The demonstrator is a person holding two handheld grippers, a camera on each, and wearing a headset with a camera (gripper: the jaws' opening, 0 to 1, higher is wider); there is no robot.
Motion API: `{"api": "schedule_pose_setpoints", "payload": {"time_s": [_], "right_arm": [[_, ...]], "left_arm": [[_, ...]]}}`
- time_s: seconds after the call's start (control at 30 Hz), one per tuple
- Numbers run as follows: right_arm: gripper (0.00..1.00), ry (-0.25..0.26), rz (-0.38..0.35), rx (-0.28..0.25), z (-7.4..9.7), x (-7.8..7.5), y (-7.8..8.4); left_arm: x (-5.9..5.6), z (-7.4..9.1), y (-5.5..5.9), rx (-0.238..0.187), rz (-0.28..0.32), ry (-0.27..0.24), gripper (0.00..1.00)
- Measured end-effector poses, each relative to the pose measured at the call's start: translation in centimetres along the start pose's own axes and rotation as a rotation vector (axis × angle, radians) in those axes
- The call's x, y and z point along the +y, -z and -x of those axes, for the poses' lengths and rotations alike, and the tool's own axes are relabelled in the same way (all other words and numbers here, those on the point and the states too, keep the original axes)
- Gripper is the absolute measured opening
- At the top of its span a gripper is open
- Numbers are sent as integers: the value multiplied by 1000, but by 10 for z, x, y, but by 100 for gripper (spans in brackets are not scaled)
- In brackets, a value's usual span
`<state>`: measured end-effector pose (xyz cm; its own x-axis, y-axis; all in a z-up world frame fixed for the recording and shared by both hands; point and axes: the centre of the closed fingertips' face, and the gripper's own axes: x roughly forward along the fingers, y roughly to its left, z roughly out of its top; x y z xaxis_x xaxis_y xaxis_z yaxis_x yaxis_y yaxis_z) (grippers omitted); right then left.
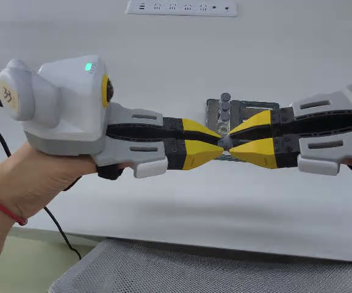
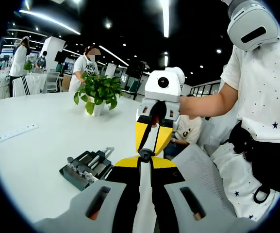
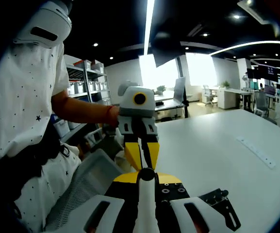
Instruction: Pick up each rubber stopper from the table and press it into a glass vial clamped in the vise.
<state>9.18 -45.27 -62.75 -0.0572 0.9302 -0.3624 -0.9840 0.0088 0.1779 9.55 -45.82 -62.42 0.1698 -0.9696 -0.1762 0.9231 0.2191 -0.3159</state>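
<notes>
Head view: left gripper (image 1: 218, 144) and right gripper (image 1: 232, 145) were held level in the air, tip to tip, above the white desk (image 1: 163, 201). Both pairs of jaws were drawn together at their yellow ends. A small dark piece (image 1: 225, 144) sat where the four tips met. It was possibly a rubber stopper, but too small to confirm, and which gripper pinched it could not be told.

The vise (image 1: 258, 105) stood on the desk behind the tips, well back from the near edge and short of the power strip (image 1: 182, 7) at the far edge. A grey capped cylinder (image 1: 226, 99) rose from its left end, probably a vial already stoppered.

Judgement: hand-off or alignment in the air, pressing not yet begun. If the piece was a stopper, it should pass to one gripper alone. That gripper should carry it straight over an open vial mouth, centre it before any force, then push along the vial's axis, gently. A sideways load could crack or tilt the glass. The free gripper could steady the vise.
</notes>
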Motion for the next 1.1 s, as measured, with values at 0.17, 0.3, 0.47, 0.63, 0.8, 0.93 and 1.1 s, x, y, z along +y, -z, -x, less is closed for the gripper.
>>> {"api": "schedule_pose_setpoints", "payload": {"time_s": [0.17, 0.3, 0.47, 0.63, 0.8, 0.93, 1.1], "right_arm": [[7, 3, -1, -5, 1, -1, 0], [7, 3, 5, -1, 1, 1, 0], [7, 6, -2, -9, 2, 0, -1], [6, 6, -22, -9, 2, 0, -2], [6, 12, -29, -4, 3, -2, 0], [6, 17, -41, 3, 3, -4, 1], [6, 16, -53, 28, 2, -6, 3]], "left_arm": [[0, -1, -1, 0, -2, 2, 3], [-1, -1, 1, 4, 0, 4, 3], [-1, -1, 0, -1, -2, 3, 3], [-1, -1, -1, 1, -4, 4, 3], [0, -1, 0, -2, -13, -3, 4], [2, -2, -1, -7, -21, -11, 4], [3, -3, -3, -28, -21, -20, 6]]}}
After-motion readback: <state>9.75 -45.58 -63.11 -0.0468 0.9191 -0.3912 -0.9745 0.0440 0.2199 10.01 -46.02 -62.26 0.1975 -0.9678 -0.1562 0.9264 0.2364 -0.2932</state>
